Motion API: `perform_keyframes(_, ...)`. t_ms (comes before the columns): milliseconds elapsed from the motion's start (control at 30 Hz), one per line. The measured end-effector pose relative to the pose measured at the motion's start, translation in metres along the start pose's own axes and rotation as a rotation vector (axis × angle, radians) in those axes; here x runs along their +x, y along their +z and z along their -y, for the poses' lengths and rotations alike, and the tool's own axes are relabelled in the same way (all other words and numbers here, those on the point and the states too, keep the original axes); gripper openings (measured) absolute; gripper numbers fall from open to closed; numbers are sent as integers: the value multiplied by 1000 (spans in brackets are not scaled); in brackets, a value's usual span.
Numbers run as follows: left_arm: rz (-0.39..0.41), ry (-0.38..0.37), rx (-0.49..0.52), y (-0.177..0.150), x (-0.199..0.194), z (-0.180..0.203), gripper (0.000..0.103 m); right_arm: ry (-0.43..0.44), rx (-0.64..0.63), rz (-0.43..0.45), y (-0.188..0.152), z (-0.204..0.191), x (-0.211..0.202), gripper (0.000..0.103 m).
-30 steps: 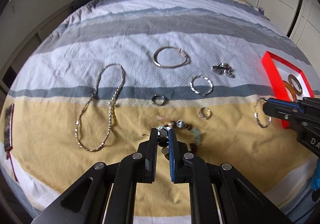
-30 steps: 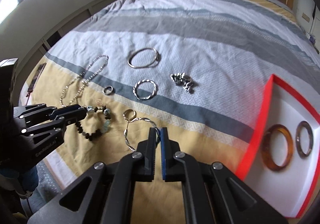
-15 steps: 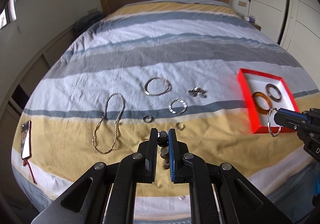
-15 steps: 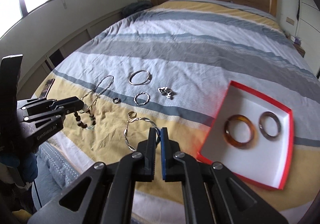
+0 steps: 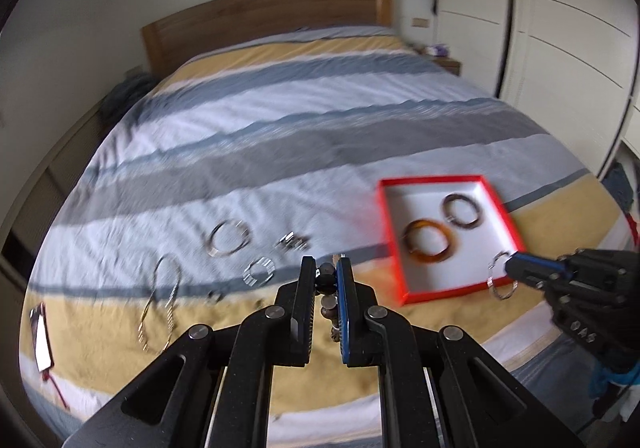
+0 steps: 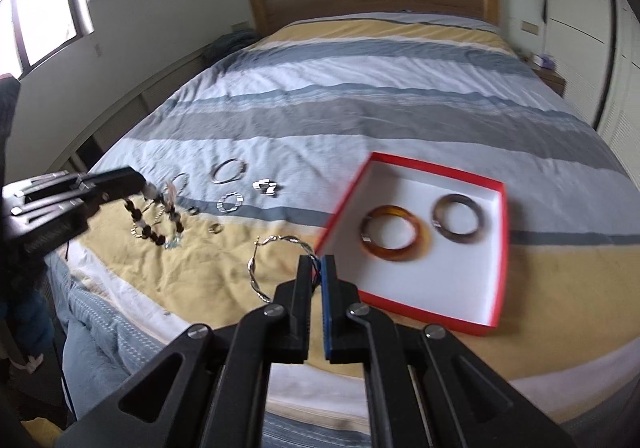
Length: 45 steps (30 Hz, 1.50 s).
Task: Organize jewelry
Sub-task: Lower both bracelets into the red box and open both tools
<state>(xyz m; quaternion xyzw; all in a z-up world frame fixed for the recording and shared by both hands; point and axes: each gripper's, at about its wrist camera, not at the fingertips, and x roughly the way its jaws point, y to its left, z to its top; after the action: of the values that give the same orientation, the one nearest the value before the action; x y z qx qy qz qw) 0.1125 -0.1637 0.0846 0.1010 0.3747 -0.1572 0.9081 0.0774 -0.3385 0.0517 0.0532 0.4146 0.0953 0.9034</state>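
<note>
Above the striped bed, both tongs carry jewelry toward the red tray, which already holds an amber bangle and a dark bangle. Step in hand: transport. Left tongs, angled downward, are closed on a beaded bracelet that hangs clear of the bed. Right tongs, likewise tilted down, pinch a twisted silver bracelet beside the tray's near corner. Next, probably: hover over the tray's bare floor, then release.
</note>
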Motion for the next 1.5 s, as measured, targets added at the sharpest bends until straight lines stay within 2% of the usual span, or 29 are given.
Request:
perform_keyframes(233,20,-81,76,44,25,48,10,-63,43,-11,6,51,7,4)
perform_keyframes(400,4,-131,103,71,68,74,10,-96,62,-35,18,86,28,4)
perform_keyframes(567,-29,-176,97,88,118,87,10,-116,65,-56,34,115,58,4)
perform_keyframes(667,-63,-179,93,92,149,91,10,-122,66,-75,43,130,81,4)
perform_keyframes(1067,-192,-144,112,76,254,102,10,-150,19,-202,52,160,165,4)
perform_keyframes(1233,-235,-142,91,64,276,97,10,-161,-16,-244,46,160,182,4)
perform_keyframes(1500,-284,-157,27,57,290,85,11,-173,-47,-249,49,160,187,5)
